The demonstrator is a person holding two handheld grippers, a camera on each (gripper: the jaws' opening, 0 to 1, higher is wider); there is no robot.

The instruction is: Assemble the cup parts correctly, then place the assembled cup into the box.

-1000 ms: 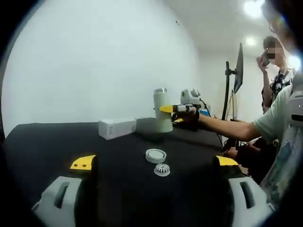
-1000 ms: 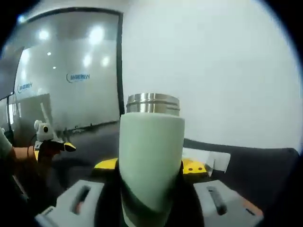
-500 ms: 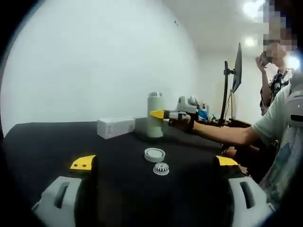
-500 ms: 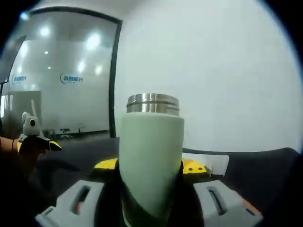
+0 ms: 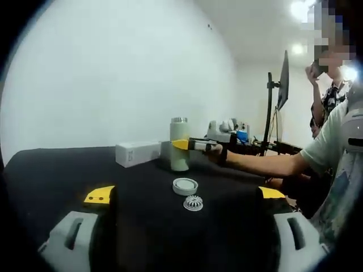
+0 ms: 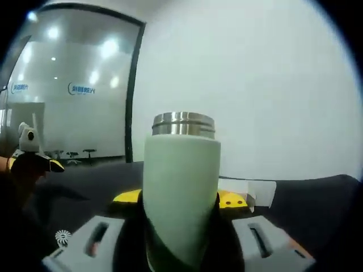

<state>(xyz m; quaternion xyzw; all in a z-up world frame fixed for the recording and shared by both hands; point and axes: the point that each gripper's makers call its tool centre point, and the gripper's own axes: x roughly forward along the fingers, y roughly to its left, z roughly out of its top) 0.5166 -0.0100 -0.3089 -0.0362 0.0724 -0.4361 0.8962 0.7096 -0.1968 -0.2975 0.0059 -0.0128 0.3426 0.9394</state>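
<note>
Clamping the cup [image 6: 180,187] upright, the right hand-held gripper [image 6: 180,199] contrasts with the left hand-held gripper [image 5: 185,194], wide apart and empty above the counter [image 5: 57,170].

Bright ceiling lights [image 5: 300,10] flare white in the left gripper view, and more of them glare softly off a glass wall [image 6: 68,85] in the right gripper view. The pale wall [image 5: 113,73] is evenly lit, the black desk [image 5: 147,192] swallows shadows. Fisheye bending curves the edges; the close cup [image 6: 180,187] looks soft.
</note>
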